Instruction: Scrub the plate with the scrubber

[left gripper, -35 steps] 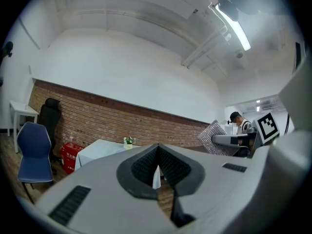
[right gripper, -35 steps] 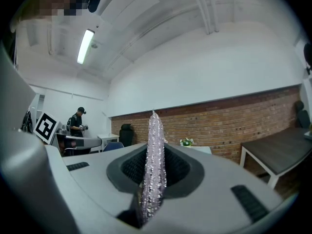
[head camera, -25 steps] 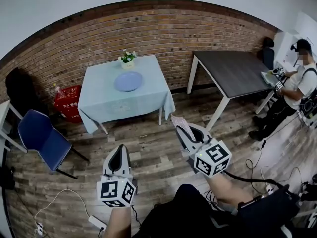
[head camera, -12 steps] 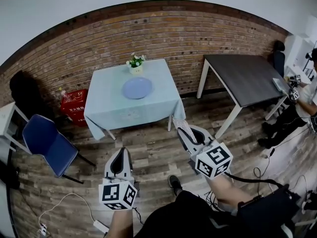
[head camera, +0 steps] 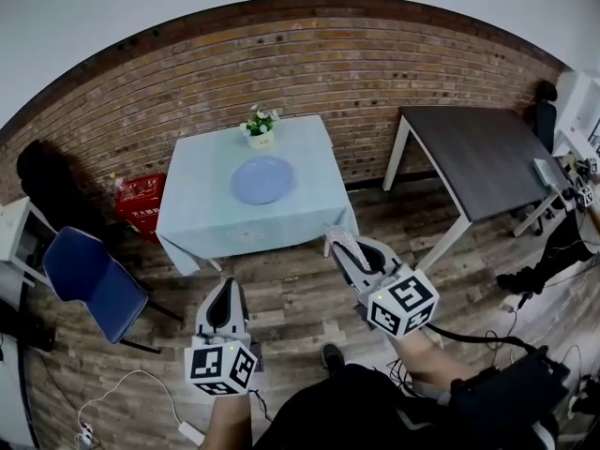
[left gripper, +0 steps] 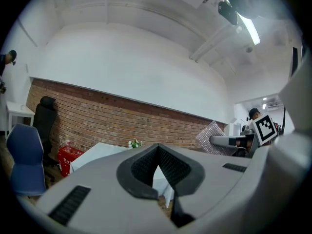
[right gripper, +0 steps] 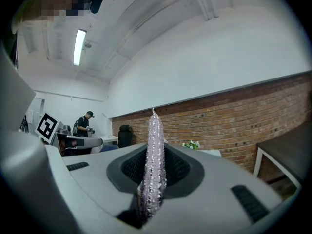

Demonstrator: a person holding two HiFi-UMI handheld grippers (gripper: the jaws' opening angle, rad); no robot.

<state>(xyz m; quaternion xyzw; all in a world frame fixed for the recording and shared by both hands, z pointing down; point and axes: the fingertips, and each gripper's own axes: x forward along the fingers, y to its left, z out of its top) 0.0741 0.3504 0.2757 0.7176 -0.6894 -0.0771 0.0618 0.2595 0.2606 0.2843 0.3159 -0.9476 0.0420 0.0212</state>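
The right claw (head camera: 349, 254) is clamped on the sparkly pink scrubber (right gripper: 155, 160), which stands edge-on between its pads and sticks out past the tips. The left claw (head camera: 228, 287) is closed, pads meeting at the tips with nothing between them. Both are held over the wooden floor (head camera: 291, 293), well apart from the blue plate (head camera: 262, 179), which lies flat near the middle of the cloth-covered counter (head camera: 202, 209). A small pot of flowers (head camera: 261, 127) stands behind it near the brick wall (head camera: 281, 64), and a blue chair (head camera: 89, 270) stands off to the left.
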